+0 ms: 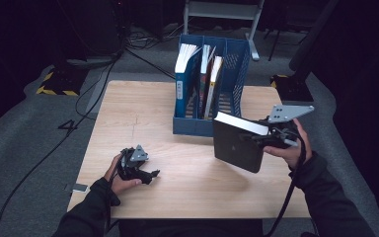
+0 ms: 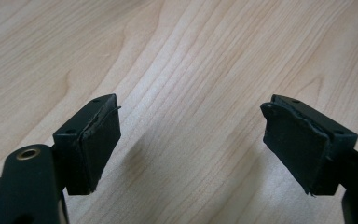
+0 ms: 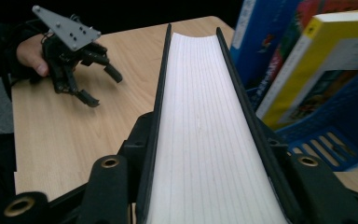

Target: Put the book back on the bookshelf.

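Note:
A thick black-covered book (image 1: 237, 145) with white page edges hangs above the right part of the wooden table (image 1: 138, 113), just in front of the blue file rack (image 1: 238, 64). My right gripper (image 1: 265, 138) is shut on the book, one jaw on each cover. In the right gripper view the book's page edge (image 3: 200, 93) runs straight ahead between my right gripper's (image 3: 209, 149) jaws. My left gripper (image 1: 149, 175) rests low over the table's front left and stands open with nothing in it. In the left gripper view its (image 2: 191, 133) pads (image 2: 100, 144) frame bare wood.
The blue file rack stands at the table's back middle with several upright books (image 1: 183, 74) in its left slots; its rightmost slot has room. In the right gripper view the rack (image 3: 328, 140) and a yellow book (image 3: 326, 60) are close on the right. Cables lie on the grey floor (image 1: 39, 128).

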The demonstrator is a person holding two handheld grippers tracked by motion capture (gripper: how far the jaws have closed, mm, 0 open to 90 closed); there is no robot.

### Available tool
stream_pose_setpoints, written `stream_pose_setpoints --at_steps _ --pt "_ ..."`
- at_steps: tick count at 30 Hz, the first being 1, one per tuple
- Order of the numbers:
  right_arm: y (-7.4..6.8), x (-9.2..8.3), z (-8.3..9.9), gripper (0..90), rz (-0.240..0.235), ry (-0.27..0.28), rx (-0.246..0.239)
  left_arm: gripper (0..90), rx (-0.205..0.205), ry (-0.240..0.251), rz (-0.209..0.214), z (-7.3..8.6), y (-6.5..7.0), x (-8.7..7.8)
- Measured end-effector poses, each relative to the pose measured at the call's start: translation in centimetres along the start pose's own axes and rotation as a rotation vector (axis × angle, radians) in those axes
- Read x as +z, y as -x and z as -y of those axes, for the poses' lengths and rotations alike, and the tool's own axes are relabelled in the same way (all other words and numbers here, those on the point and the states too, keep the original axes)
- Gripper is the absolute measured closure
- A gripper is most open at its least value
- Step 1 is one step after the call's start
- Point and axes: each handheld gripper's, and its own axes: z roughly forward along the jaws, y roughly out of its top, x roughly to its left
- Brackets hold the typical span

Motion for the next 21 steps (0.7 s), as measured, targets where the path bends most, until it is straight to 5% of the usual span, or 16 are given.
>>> stream_pose_setpoints --at_steps 10,21 --pt "1.9 -4.1 -0.5 53.0 0.135 0.031 0.054 15.9 -0.038 0.003 0.009 0.1 -0.2 0.7" --pt "4.1 -3.3 -2.6 53.1 0.218 0.031 0.084 14.4 -0.051 -0.002 -0.006 0.0 0.0 0.7"
